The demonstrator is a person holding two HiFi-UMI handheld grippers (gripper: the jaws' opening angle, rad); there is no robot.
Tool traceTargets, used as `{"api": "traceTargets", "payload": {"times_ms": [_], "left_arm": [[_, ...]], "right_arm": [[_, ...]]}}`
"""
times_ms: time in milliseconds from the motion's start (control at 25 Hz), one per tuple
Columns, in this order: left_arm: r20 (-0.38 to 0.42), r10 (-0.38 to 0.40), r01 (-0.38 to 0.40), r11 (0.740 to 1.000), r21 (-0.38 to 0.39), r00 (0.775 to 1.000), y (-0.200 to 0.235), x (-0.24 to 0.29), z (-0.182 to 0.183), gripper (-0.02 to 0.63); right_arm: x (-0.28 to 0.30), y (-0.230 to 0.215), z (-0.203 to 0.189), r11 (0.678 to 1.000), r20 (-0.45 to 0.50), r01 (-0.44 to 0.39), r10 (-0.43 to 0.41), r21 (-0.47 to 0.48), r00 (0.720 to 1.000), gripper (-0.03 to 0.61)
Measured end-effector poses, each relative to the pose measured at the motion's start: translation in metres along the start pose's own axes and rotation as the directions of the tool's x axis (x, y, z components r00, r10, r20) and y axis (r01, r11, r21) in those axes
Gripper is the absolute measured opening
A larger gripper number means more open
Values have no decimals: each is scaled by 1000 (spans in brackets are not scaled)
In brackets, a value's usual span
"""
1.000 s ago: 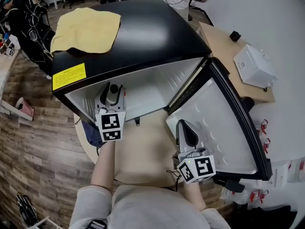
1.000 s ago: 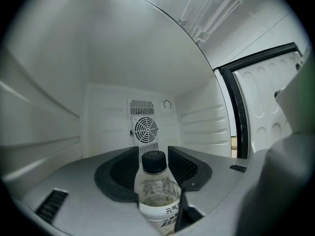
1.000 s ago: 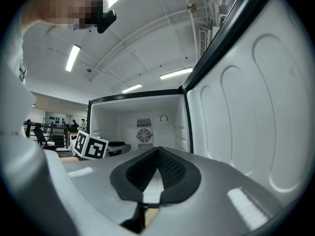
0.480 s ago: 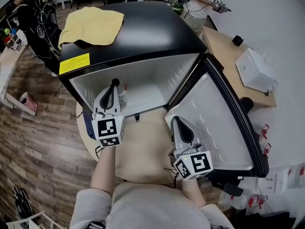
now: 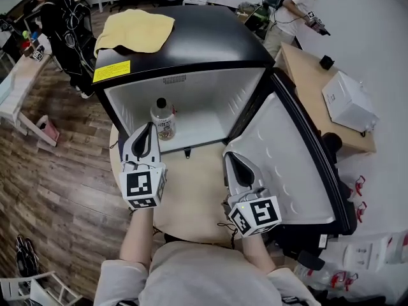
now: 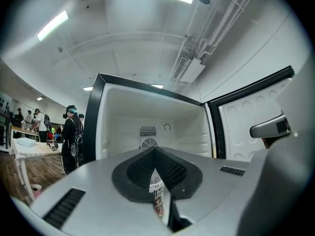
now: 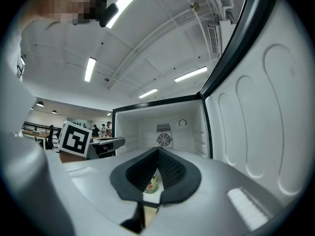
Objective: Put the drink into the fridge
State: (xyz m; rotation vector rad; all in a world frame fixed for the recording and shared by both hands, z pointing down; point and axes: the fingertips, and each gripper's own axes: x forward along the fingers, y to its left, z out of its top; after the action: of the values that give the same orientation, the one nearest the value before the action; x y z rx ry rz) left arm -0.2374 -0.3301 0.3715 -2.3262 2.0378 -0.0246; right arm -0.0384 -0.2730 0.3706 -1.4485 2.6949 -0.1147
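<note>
Inside the open fridge, on the white floor of its compartment near the left wall, the drink is being seen standing upright. It is a clear bottle with a white cap and a printed label, and nothing is being pressed against it.

Just in front of it, outside the opening, the left gripper is being held level with its tip pointed at the bottle. Its jaws are being held pressed together with nothing pinched. In the left gripper view only a sliver of the label is being shown through the slit below their tips.

To the right, the right gripper is being held beside the inner face of the fridge door, which is being seen swung wide open. Its jaws are likewise being held together and empty, and the bottle is being glimpsed well ahead through their slit.

Both grippers are being held over a round beige tabletop in front of the fridge. A yellow cloth is being seen spread on the fridge's black top. Beyond the door, a white box is being carried by a wooden desk. A person is being seen standing at the back of the room.
</note>
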Motion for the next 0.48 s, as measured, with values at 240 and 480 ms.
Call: {"api": "traceTargets", "payload": {"times_ms": [240, 480], "left_arm": [[11, 24, -24, 1000, 5, 1000, -5, -37, 14, 8], [46, 43, -43, 999, -10, 998, -12, -70, 30, 8]], "right_arm": [[-5, 11, 4, 999, 13, -54, 54, 3, 998, 11], [-9, 19, 8, 995, 24, -104, 104, 5, 994, 11]]}}
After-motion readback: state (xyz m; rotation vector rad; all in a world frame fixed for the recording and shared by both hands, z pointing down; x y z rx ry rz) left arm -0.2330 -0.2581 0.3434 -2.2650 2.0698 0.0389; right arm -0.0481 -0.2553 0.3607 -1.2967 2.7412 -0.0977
